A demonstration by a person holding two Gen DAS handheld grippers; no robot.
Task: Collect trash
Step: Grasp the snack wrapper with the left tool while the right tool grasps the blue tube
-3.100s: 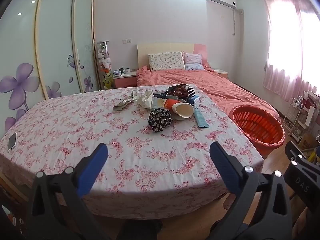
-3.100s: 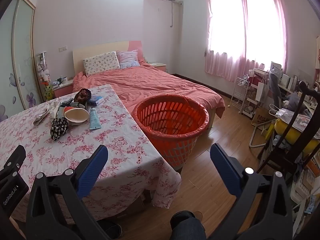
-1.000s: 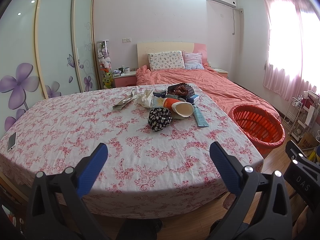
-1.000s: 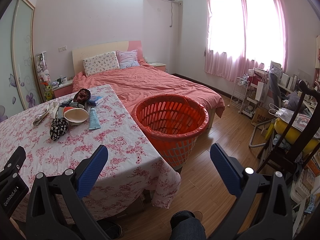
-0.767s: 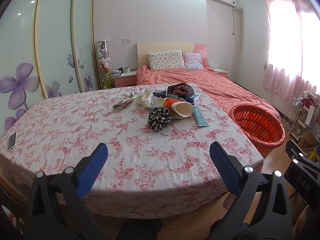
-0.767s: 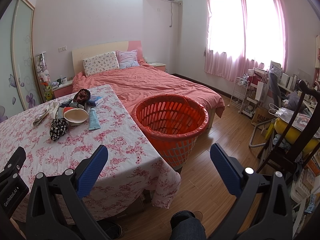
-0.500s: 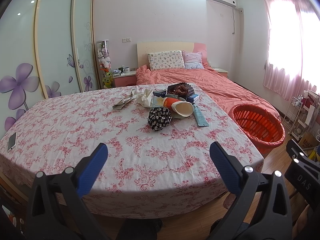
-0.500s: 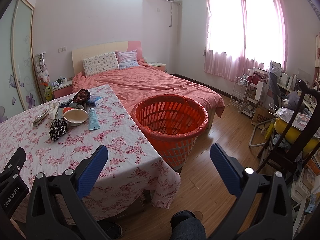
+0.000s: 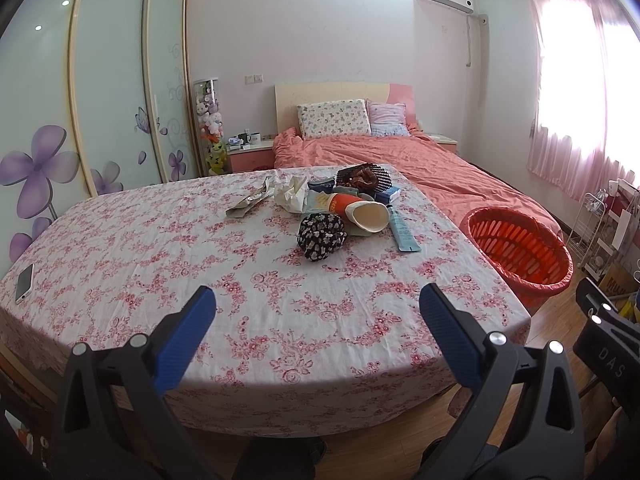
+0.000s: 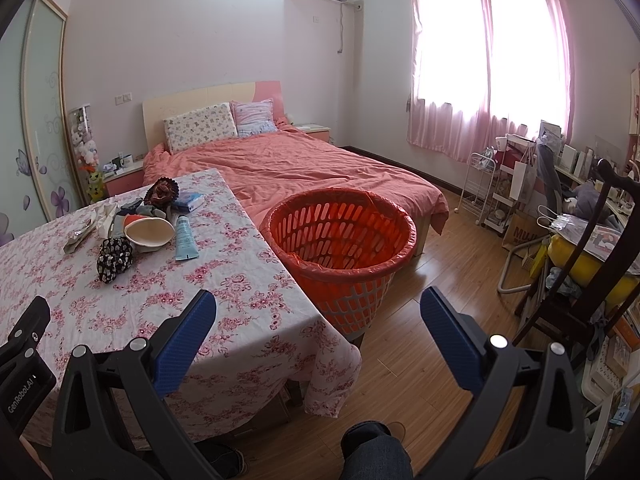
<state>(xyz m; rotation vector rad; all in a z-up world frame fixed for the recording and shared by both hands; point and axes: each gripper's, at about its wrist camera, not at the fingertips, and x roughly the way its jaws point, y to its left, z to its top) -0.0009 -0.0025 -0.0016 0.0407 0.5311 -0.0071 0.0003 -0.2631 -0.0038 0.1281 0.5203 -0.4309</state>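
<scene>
A pile of trash lies on the floral-cloth table (image 9: pixel 160 264): a black-and-white crumpled bundle (image 9: pixel 321 234), a paper cup (image 9: pixel 366 216) on its side, a blue tube (image 9: pixel 403 231), crumpled tissue (image 9: pixel 291 196), a silver wrapper (image 9: pixel 250 202) and a dark snack bag (image 9: pixel 363 176). The pile also shows in the right wrist view (image 10: pixel 140 224). An orange laundry basket (image 10: pixel 340 248) with an orange liner stands on the floor right of the table. My left gripper (image 9: pixel 316 320) is open and empty over the table's near edge. My right gripper (image 10: pixel 318 320) is open and empty, near the basket.
A phone (image 9: pixel 24 282) lies at the table's left edge. A bed with a salmon cover (image 10: pixel 304 172) stands behind the table and basket. A dark chair (image 10: pixel 580 264), a yellow object and cluttered shelves stand at the right. The floor is wood (image 10: pixel 440 320).
Both grippers stay open and almost still. The views drift only very slightly.
</scene>
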